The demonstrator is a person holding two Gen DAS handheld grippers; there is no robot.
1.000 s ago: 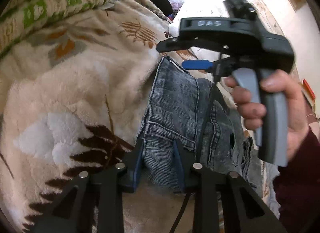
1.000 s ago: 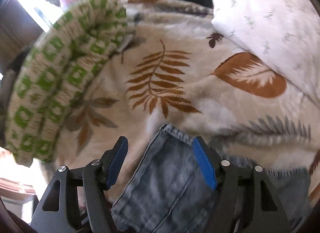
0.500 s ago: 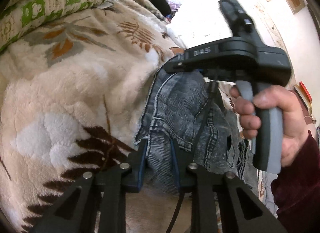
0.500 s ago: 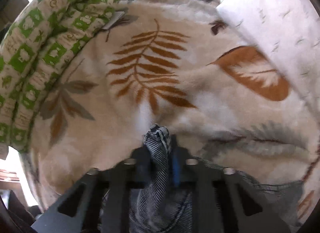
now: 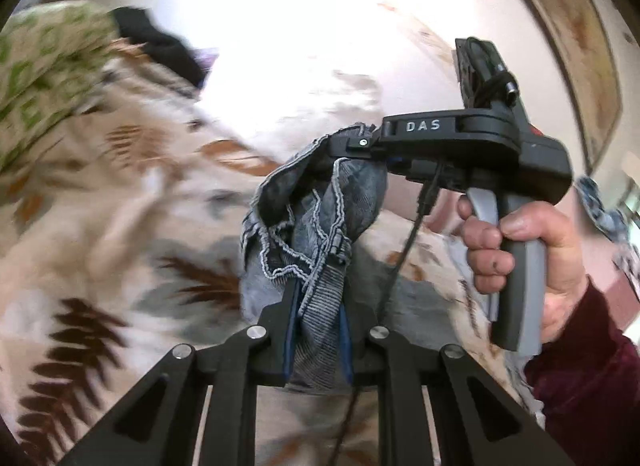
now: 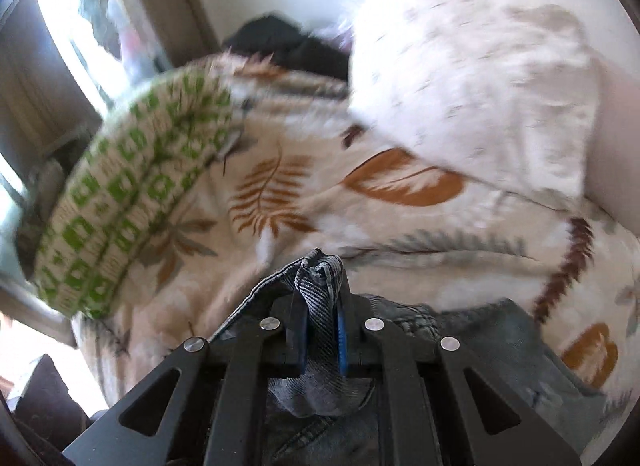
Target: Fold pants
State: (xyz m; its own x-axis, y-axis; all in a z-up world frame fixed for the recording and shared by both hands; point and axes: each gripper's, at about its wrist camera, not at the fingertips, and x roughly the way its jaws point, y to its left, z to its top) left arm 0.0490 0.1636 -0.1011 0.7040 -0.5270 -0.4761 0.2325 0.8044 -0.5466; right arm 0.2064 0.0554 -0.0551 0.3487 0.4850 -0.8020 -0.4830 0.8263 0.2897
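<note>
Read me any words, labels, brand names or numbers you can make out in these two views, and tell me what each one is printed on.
"DAS": pale raised letters on the black top bar of the right tongs, seen from the left wrist view.
Green quilt: blocky green pattern, too blurred to tell if any of it is lettering.
Jeans: no readable tag or label.
Nothing else legible in either view.

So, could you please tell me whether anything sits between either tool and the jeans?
Nothing visible does. The left tool is closing on a bunched strip of the jeans, and the right tool is shut on another bunch of them above the leaf-print blanket.
</note>
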